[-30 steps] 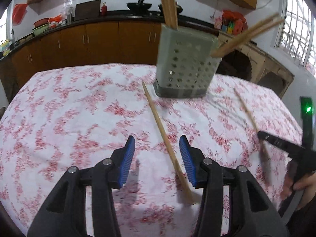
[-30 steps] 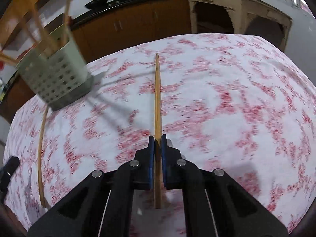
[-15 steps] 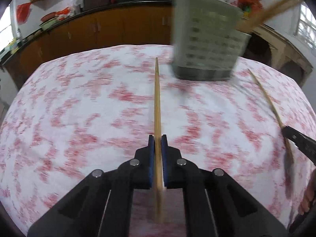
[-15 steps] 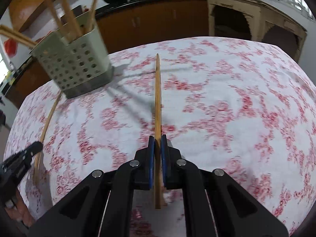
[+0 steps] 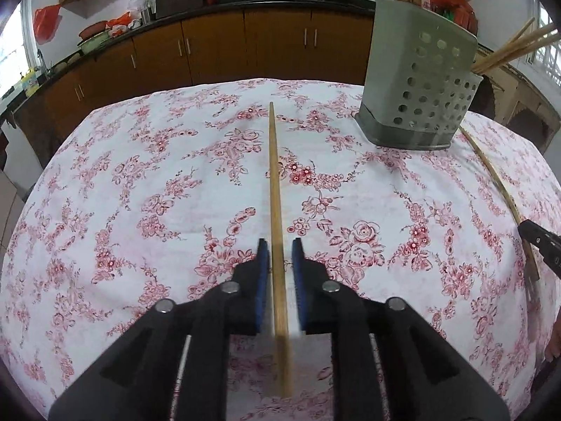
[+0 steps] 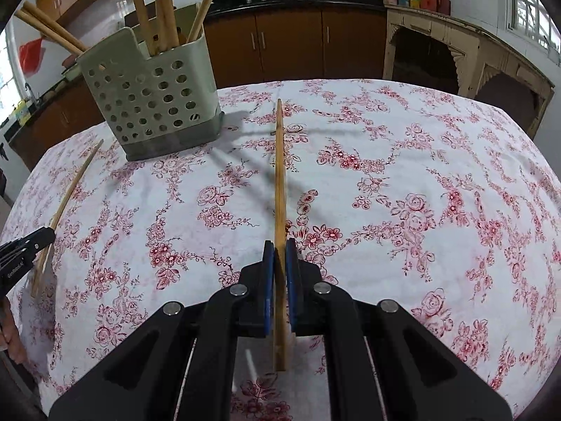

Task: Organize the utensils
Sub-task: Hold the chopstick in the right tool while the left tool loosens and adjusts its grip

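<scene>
A wooden chopstick [image 5: 275,175] runs lengthwise between the blue pads of my left gripper [image 5: 280,245]. The jaws are opening, and a thin gap shows on each side of the stick. Its near end is blurred. My right gripper [image 6: 279,245] is shut on a second chopstick [image 6: 279,161] that points away over the cloth. The grey-green perforated utensil holder [image 5: 417,84] [image 6: 154,98] stands upright at the far side, between the two grippers, with several chopsticks in it. In each wrist view the other gripper's finger shows at the picture's edge.
The table carries a white cloth with red flowers [image 5: 140,182]. Brown kitchen cabinets [image 5: 217,45] under a dark counter with pans run behind it. A pale wooden shelf unit [image 6: 455,52] stands at the far right. A person's fingers [image 5: 554,343] show at the right edge.
My left gripper went from open beside the lying chopstick to shut on it, and now its pads have parted slightly. The holder slid right in its view. The right gripper kept its hold.
</scene>
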Tool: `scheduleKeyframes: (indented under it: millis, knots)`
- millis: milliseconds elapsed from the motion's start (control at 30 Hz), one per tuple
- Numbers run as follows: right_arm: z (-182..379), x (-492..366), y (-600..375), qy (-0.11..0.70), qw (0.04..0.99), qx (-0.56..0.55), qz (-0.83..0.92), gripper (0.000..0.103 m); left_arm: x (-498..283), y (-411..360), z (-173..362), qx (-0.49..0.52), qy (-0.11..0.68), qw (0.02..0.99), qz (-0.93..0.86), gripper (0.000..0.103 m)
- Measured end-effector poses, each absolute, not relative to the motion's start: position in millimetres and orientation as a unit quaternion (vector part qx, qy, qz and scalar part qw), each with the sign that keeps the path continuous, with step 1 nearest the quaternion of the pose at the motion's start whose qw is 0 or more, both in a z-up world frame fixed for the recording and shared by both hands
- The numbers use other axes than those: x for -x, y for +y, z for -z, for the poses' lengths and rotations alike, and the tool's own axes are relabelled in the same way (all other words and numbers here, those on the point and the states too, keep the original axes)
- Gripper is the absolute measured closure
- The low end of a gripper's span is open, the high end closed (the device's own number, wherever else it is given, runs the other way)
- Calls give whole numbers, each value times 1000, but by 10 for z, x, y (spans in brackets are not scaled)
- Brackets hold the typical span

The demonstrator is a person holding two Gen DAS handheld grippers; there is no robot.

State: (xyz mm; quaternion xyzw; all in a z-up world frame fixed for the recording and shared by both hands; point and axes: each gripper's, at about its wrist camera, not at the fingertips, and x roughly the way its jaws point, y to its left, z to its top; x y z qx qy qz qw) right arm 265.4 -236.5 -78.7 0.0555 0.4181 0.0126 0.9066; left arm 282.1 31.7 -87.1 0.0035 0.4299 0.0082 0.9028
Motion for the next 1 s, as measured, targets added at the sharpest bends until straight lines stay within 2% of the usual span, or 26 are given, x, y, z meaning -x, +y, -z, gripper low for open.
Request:
scheduleKeyframes:
  millis: [200, 1000]
  knots:
    - [787, -2641, -2382, 418, 907, -56, -13, 95, -2831, 327, 877, 3, 430, 903, -11, 79]
    - [789, -2652, -2352, 419, 907, -52, -10, 95, -2842, 324, 885, 0, 432, 902, -14, 78]
